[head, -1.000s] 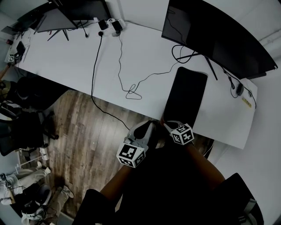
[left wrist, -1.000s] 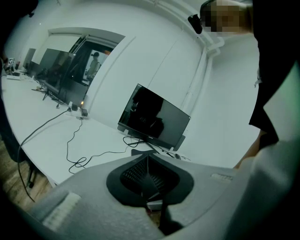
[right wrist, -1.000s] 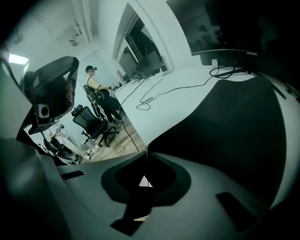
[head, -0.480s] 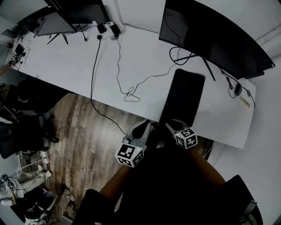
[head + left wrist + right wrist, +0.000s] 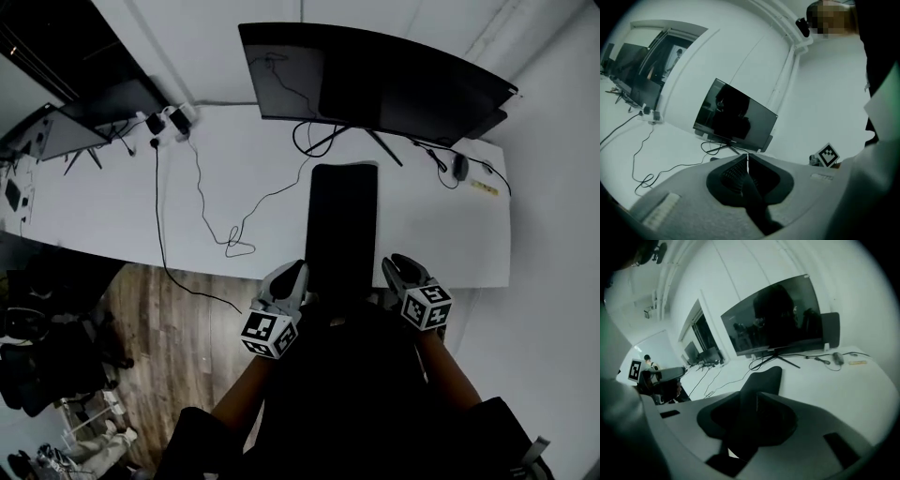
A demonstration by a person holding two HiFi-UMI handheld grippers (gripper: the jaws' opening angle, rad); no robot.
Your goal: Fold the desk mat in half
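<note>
The black desk mat [image 5: 342, 230] lies on the white desk [image 5: 441, 234] as a long narrow strip running from the front edge toward the monitor. My left gripper [image 5: 291, 275] hovers at the desk's front edge, just left of the mat's near end. Its jaws meet with only a hairline slit, nothing between them [image 5: 747, 161]. My right gripper [image 5: 399, 268] sits just right of the mat's near end. Its jaws have just been opening and stand apart, gripping nothing [image 5: 754, 401]. Through that gap the mat [image 5: 764, 380] shows on the desk ahead.
A wide curved monitor [image 5: 375, 84] stands behind the mat, its stand and cables [image 5: 234, 239] trailing left across the desk. A mouse [image 5: 459, 167] lies at the back right. A second monitor [image 5: 94, 122] and power strip [image 5: 169, 122] sit at the far left. Wooden floor [image 5: 178, 328] lies below the front edge.
The right gripper has left the mat's near end, lifted and swung out to the right, with its jaws now apart. The left gripper shifted a little. The head view has turned to face the monitor.
</note>
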